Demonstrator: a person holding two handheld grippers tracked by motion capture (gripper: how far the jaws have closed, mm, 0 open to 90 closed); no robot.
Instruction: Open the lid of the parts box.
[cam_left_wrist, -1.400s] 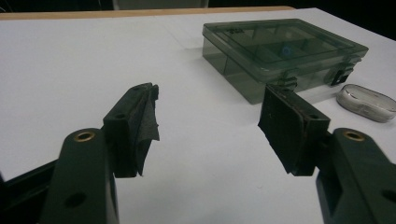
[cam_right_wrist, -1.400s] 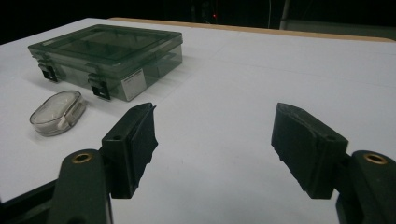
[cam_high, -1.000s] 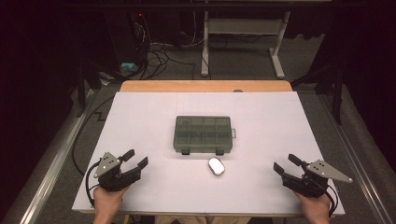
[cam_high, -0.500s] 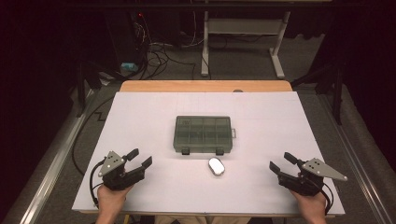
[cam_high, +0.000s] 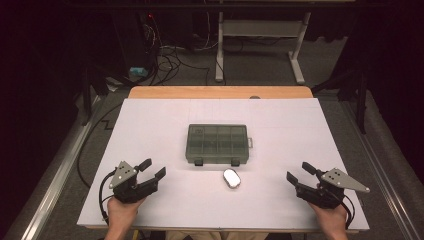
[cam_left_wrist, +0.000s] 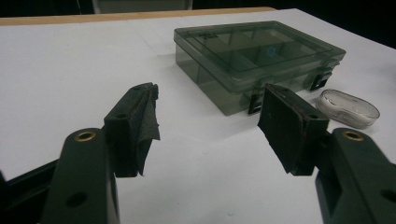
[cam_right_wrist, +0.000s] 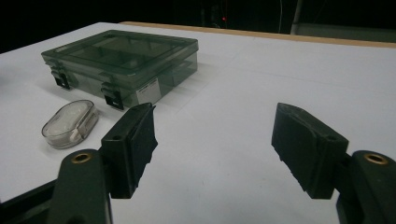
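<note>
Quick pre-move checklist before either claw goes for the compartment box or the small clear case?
1. Left claw open, holding nothing: ok.
2. Right claw open, holding nothing: ok.
3. Compartment box lid down, two front latches toward the person: ok; whether they are locked: cannot tell.
4. Small clear case lies apart from the box, on the white table: ok.
5. Path from each claw to both items free of clutter: ok.
6. Contents of the box: cannot tell.
</note>
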